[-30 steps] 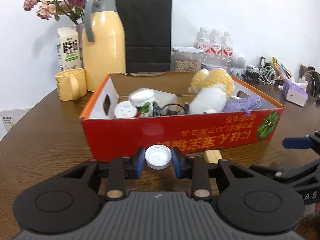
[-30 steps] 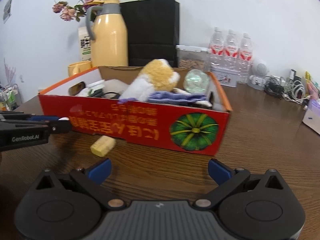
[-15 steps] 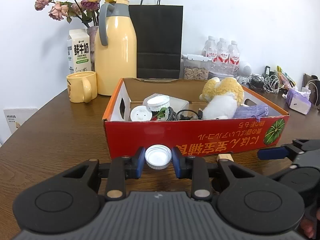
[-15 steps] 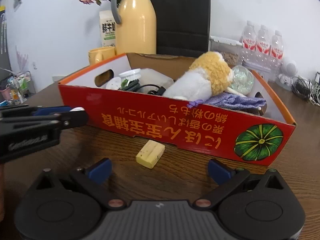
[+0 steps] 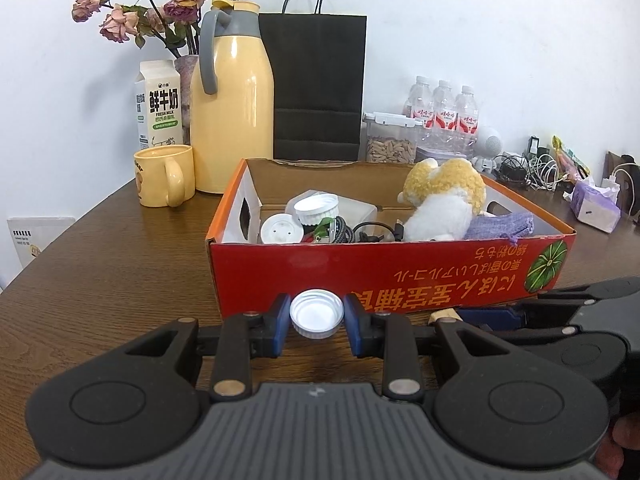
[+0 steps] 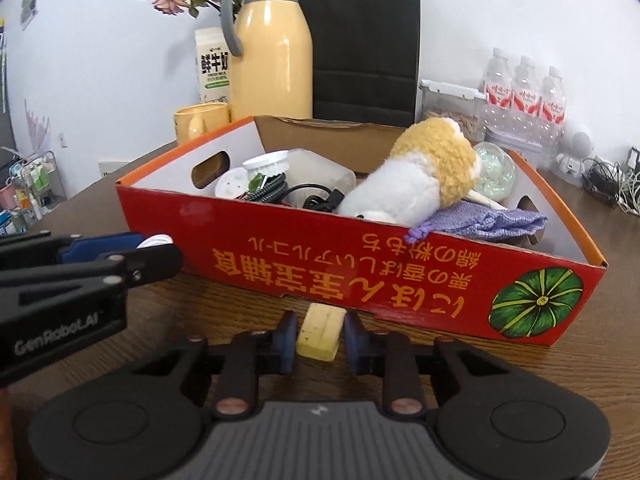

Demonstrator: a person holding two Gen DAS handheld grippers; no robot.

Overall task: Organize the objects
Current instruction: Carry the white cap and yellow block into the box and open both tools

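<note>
Right gripper (image 6: 319,336) has just been closing, its blue pads now flanking the yellow block (image 6: 321,332) on the table (image 6: 248,300) just before the red box (image 6: 360,276); whether they press it I cannot tell. Left gripper (image 5: 317,317) grasps a white cap (image 5: 317,314). Both seem bound for the box.

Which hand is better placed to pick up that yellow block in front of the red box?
Right. The right gripper has just been closing around the yellow block; the left gripper holds a white cap.
</note>
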